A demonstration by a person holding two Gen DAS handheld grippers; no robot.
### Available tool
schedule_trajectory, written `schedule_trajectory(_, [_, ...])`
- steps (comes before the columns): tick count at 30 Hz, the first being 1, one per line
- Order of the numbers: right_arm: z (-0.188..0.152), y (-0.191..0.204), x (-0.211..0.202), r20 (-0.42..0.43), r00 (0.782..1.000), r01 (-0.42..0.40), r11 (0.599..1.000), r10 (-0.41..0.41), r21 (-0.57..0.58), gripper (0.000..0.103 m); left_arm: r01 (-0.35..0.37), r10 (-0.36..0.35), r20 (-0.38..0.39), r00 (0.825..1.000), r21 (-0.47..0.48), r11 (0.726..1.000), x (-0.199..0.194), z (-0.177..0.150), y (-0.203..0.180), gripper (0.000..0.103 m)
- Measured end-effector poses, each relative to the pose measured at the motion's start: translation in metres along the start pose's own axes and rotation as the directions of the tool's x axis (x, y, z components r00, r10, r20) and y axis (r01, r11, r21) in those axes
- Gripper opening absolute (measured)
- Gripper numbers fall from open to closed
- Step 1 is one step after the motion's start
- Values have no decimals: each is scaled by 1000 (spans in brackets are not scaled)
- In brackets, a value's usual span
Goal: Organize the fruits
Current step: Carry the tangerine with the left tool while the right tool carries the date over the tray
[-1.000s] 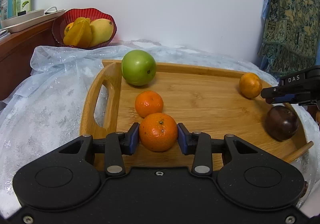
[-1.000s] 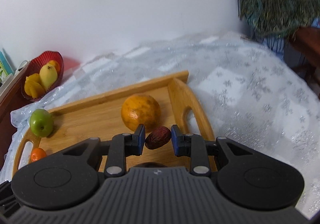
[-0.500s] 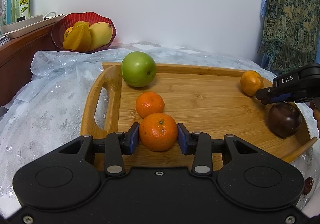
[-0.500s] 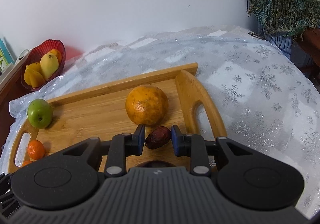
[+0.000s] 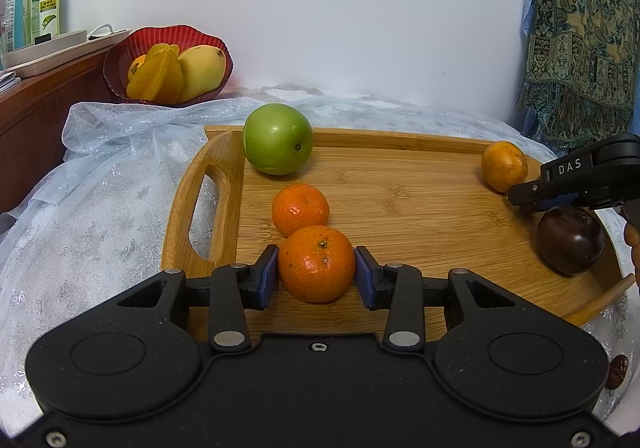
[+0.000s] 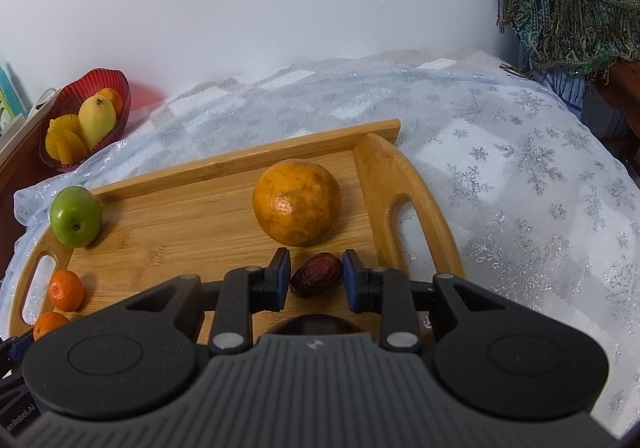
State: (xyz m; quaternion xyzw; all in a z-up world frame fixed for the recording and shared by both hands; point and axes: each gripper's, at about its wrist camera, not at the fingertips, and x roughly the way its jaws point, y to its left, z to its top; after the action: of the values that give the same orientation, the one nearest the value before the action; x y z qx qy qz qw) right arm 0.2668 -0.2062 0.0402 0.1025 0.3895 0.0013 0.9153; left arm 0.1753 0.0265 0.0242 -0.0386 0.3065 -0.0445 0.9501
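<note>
My left gripper (image 5: 316,272) is shut on a small orange tangerine (image 5: 317,263) just above the near left part of the wooden tray (image 5: 400,207). A second tangerine (image 5: 300,209) lies right behind it, and a green apple (image 5: 278,138) sits in the far left corner. My right gripper (image 6: 316,274) is shut on a wrinkled brown date (image 6: 316,275) over the tray's right end, in front of a large yellow-orange citrus (image 6: 297,202). A dark purple round fruit (image 5: 570,240) rests below the right gripper, which also shows in the left wrist view (image 5: 528,199).
A red bowl (image 5: 120,59) with a mango and starfruit stands at the back left on a wooden cabinet. Bottles stand further left. A silvery snowflake cloth (image 6: 520,187) covers the table. A patterned fabric (image 5: 580,27) hangs at the right. Another date (image 5: 618,366) lies off the tray.
The right gripper with the date has shifted a little over the tray's right end and rolled slightly. The left gripper holds still with its tangerine.
</note>
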Motion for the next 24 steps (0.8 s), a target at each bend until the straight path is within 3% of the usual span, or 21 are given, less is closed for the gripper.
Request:
schedule_trajectory(14, [-3,3,0,8,1000,12,1000,-11,-19,35,1,-1,0,1000,0,1000,0,0,0,38])
schedule_trajectory(24, [-4,5,0,11,1000,15,1000,-15,-27,43,0,0,1,1000,0,1000,0,0,0,39])
